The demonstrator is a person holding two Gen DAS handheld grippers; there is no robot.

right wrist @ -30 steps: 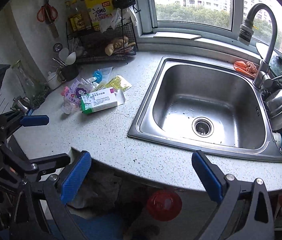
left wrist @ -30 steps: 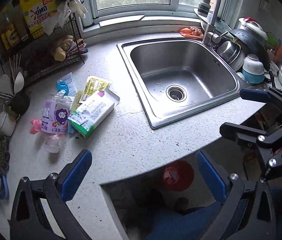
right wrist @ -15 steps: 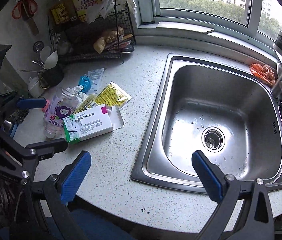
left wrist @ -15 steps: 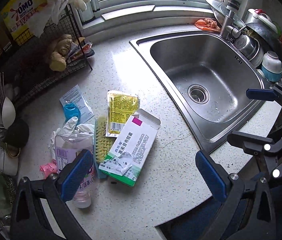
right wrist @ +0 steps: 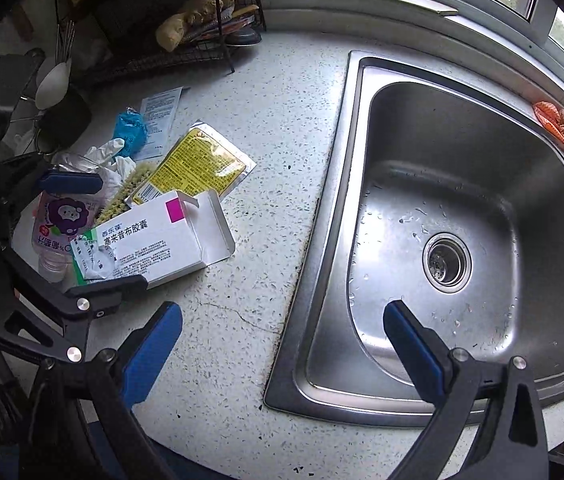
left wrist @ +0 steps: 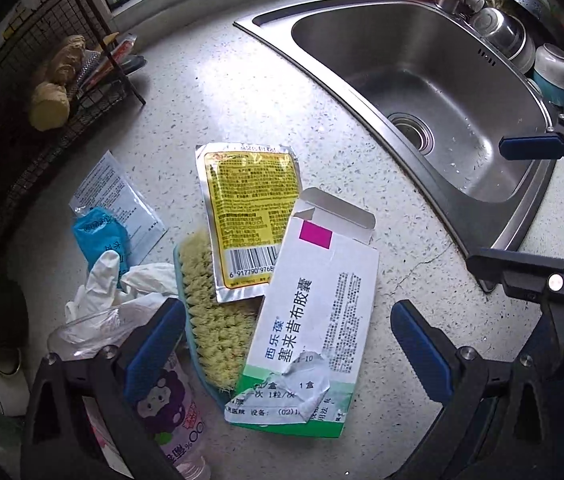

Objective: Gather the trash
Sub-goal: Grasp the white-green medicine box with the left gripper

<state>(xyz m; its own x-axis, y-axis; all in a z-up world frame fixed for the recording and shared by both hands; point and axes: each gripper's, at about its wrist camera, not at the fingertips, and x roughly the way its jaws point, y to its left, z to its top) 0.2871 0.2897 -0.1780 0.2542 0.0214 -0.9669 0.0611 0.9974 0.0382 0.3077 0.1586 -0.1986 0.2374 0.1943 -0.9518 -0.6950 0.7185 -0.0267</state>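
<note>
A pile of trash lies on the speckled counter left of the sink. A white and green medicine box (left wrist: 314, 320) (right wrist: 153, 236) with an open flap lies on a yellow foil pouch (left wrist: 249, 208) (right wrist: 197, 168) and a scrub brush (left wrist: 213, 320). Beside them are a plastic bottle with a purple label (left wrist: 169, 416) (right wrist: 59, 224), a white glove (left wrist: 113, 288), a blue packet (left wrist: 99, 236) (right wrist: 129, 128) and a clear sachet (left wrist: 117, 192). My left gripper (left wrist: 288, 344) is open just above the box. My right gripper (right wrist: 282, 340) is open above the counter and sink rim.
The steel sink (right wrist: 462, 220) (left wrist: 422, 80) fills the right side. A black wire rack (left wrist: 21, 80) (right wrist: 185, 20) holding ginger stands at the back left. Dishes (left wrist: 550, 72) are stacked right of the sink. An orange cloth (right wrist: 558, 124) lies at the sink's back.
Both grippers have moved forward and down toward the counter. The left one now hovers close over the medicine box. Both stay open.
</note>
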